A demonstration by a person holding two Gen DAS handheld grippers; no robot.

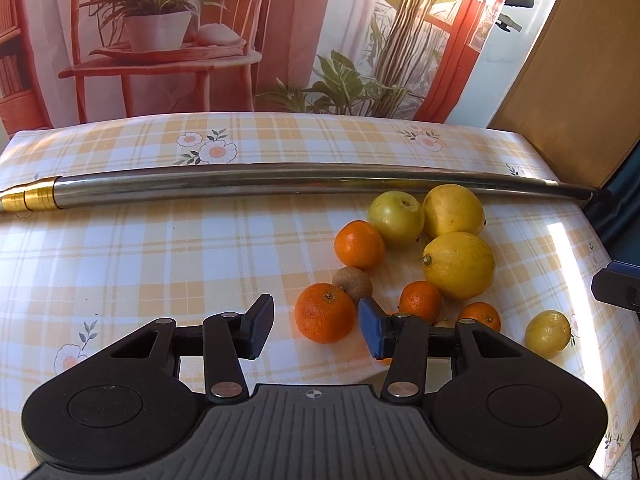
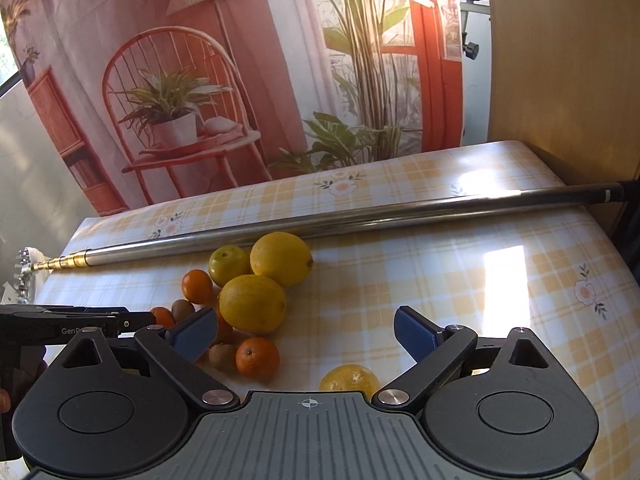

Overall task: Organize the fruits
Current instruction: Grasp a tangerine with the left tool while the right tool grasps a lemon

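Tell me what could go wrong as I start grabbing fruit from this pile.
1. The fruits sit packed together: closing the open left gripper on the nearest mandarin could nudge the kiwi touching it and set round fruit rolling.
2. The small yellow citrus lies apart, close under the open right gripper; lowering blindly may knock it away.
3. The metal pole behind the pile limits forward reach.

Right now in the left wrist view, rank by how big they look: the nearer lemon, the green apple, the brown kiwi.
1. Nearer lemon, largest.
2. Green apple; it lies farther from the camera, so the gap may be overstated.
3. Brown kiwi, smallest, partly hidden by a mandarin.
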